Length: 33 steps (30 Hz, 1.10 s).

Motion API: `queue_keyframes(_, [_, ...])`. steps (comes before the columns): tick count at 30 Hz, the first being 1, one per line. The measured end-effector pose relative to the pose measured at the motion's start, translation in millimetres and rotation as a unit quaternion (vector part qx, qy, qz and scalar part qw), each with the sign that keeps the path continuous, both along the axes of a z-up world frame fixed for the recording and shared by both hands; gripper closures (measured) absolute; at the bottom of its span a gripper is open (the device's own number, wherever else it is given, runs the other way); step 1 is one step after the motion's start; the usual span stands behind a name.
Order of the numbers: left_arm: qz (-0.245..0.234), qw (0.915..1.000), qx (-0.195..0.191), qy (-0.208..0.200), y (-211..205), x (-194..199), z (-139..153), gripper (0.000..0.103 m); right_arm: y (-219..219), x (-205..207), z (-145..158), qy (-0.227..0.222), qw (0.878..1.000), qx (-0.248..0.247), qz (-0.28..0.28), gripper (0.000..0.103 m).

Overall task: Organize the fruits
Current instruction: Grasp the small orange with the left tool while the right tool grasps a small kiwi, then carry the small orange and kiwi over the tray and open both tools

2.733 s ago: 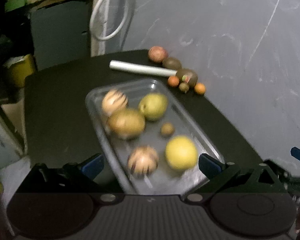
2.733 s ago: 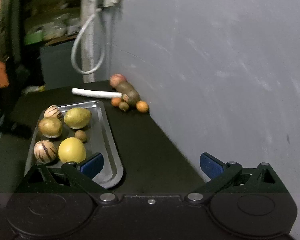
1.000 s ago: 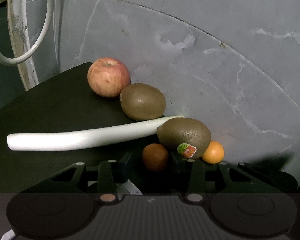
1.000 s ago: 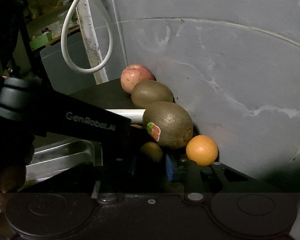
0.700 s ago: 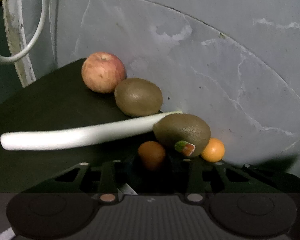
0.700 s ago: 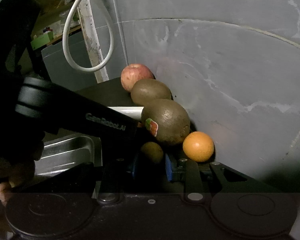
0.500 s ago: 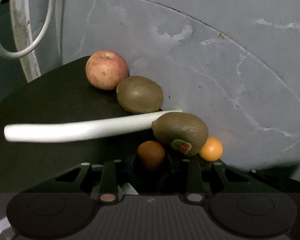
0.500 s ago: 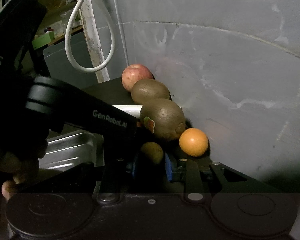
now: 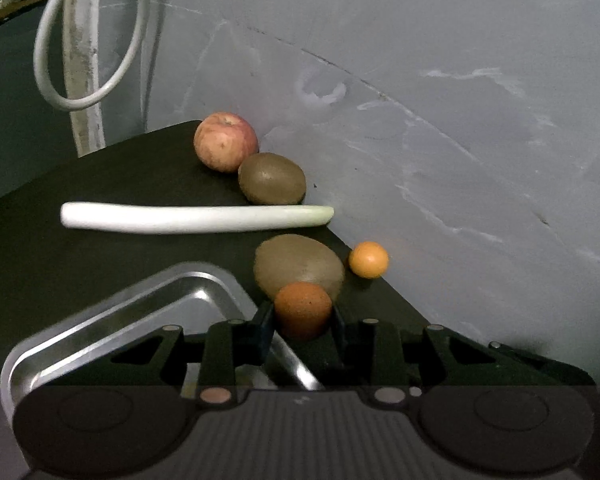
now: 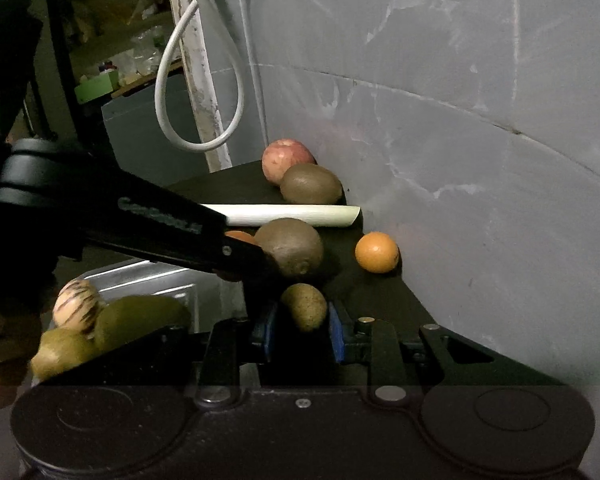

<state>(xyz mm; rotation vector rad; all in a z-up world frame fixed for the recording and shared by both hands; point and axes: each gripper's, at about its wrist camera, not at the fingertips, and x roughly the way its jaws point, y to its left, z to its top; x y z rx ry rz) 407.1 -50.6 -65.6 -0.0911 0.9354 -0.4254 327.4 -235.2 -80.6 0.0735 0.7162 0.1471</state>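
A: Bkgd: grey scuffed wall (image 9: 440, 120) at right/far, white cable loop (image 9: 84, 40) on a post, dark tabletop (image 9: 100, 172). What are we holding?

B: Left gripper (image 9: 302, 326): jaws closed narrow on a small dull-orange fruit (image 9: 303, 310). Right gripper (image 10: 302, 330): blue pads pinched on a small green-brown fruit (image 10: 305, 306). Both look lifted off the top, we judge.

A: Where's the drop?

B: Steel tray (image 9: 112, 320) lies near-left of both grippers; its corner sits right under the left one, so the left is nearer. Tray's long axis runs near-left, away from the wall. We'd say swing left and back.

A: Count, tray?

B: We see 3 pcs at its edge in the right view, blurred: one striped fruit (image 10: 78, 302), two yellow-green (image 10: 100, 332). Rest hidden.

A: Loose on top?

B: 1 apple (image 9: 225, 141), far; 2 kiwis, far kiwi (image 9: 272, 178) touching the apple, near kiwi (image 9: 298, 266) just beyond the left jaws; 1 small orange (image 9: 368, 260) by the wall; 1 white stalk (image 9: 196, 218) lying left-right betw. the kiwis.
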Motion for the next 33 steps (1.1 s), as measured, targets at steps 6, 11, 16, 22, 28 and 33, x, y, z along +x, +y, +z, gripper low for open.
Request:
queue_keyframes(6, [0.013, 0.9996, -0.019, -0.016, 17, -49, 18, 0.069, 3, -40, 12, -0.010, 1.000, -0.004, 0.004, 0.074])
queue_keyframes(11, [0.012, 0.9995, -0.011, -0.027, 28, -91, 27, 0.069, 6, -79, 21, -0.013, 1.000, -0.006, 0.007, 0.074])
queue_keyframes(16, [0.009, 0.9996, -0.003, -0.026, 38, -128, 31, 0.069, 12, -114, 25, -0.005, 1.000, -0.002, 0.010, 0.074])
queue_keyframes(22, [0.019, 0.9995, -0.007, -0.023, 49, -173, 29, 0.069, 25, -151, 28, -0.001, 0.999, -0.007, 0.033, 0.074])
queue_keyframes(28, [0.048, 0.9987, -0.015, 0.010, 66, -198, 13, 0.069, 36, -173, 21, 0.011, 0.999, -0.004, 0.047, 0.074])
queue_keyframes(33, [0.070, 0.9973, -0.003, 0.023, 79, -203, 2, 0.069, 46, -177, 14, 0.012, 0.998, 0.004, 0.054, 0.074])
